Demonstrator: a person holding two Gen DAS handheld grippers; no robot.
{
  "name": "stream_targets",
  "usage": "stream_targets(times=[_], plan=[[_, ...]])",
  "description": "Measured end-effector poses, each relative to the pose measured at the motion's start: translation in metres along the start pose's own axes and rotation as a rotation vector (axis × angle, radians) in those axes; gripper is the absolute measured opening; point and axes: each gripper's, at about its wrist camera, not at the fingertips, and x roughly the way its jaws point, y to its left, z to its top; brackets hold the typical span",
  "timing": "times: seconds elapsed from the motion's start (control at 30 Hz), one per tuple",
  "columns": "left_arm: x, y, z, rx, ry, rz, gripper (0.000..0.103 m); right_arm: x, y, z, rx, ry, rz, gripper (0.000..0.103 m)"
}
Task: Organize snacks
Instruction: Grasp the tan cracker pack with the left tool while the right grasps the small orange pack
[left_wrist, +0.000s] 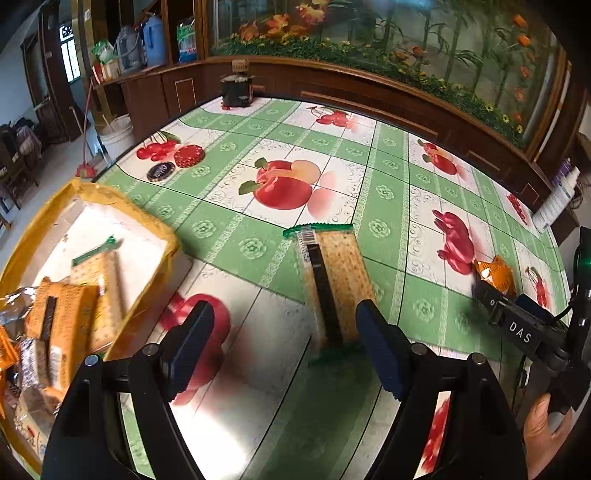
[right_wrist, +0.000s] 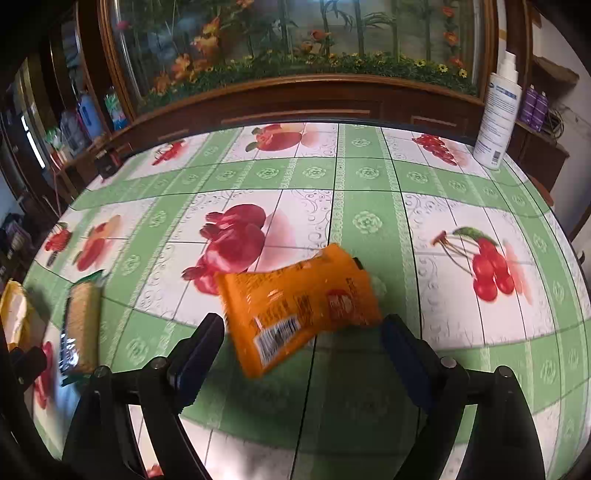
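**Both grippers open over two snack packs**

I see my left gripper (left_wrist: 284, 350) tilted down toward the table (left_wrist: 388, 192), its jaws spread wide. A cracker pack (left_wrist: 338, 284) lies flat on the table in front of it, long side pointing away from me. The near end of the pack sits between the two fingers, closer to the right one, but the pads do not press on it. To the left stands a yellow box (left_wrist: 147, 221) with an open top; inside it I see more cracker packs and some orange packs, piled loosely.

My right gripper (right_wrist: 301, 349) also points down at the table and is open wide. An orange pack (right_wrist: 299, 306) is between its fingers, tilted, with the barcode end nearest to me. It is blurred, so I cannot tell if it lies fully on the table. The pads do not touch it.

From the left camera I see the right gripper at the right edge, with a hand (left_wrist: 546, 432) holding it, just beside the orange pack. A white bottle (right_wrist: 498, 110) stands at the far right table corner.
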Motion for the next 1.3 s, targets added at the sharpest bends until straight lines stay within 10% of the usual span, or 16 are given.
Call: stream_targets(times=[0.2, 0.37, 0.57, 0.77, 0.83, 1.17, 1.2, 1.3], plan=[[0.024, -0.009, 0.009, -0.03, 0.012, 0.006, 0.081, 0.014, 0.007, 0.011, -0.061, 0.03, -0.034, 0.091], [0.031, -0.014, 0.016, -0.019, 0.013, -0.016, 0.081, 0.005, 0.003, 0.006, -0.054, -0.005, 0.014, 0.07], [0.022, -0.011, 0.013, -0.009, 0.022, -0.129, 0.032, -0.012, -0.002, -0.011, -0.05, -0.022, 0.09, 0.06], [0.003, 0.007, -0.01, 0.007, 0.035, -0.177, 0.021, -0.038, -0.006, -0.042, -0.038, -0.029, 0.161, 0.053], [-0.007, 0.019, -0.021, 0.007, 0.038, -0.193, 0.0, -0.049, -0.004, -0.056, -0.044, -0.029, 0.187, 0.052], [-0.038, 0.052, -0.043, -0.046, 0.069, -0.312, 0.002, -0.109, 0.007, -0.127, -0.036, -0.045, 0.31, 0.052], [-0.039, 0.047, -0.037, -0.046, 0.06, -0.303, 0.009, -0.114, 0.007, -0.13, -0.023, -0.055, 0.321, 0.052], [-0.031, 0.024, -0.019, -0.045, 0.05, -0.263, 0.078, -0.13, 0.01, -0.137, -0.001, -0.083, 0.338, 0.052]])
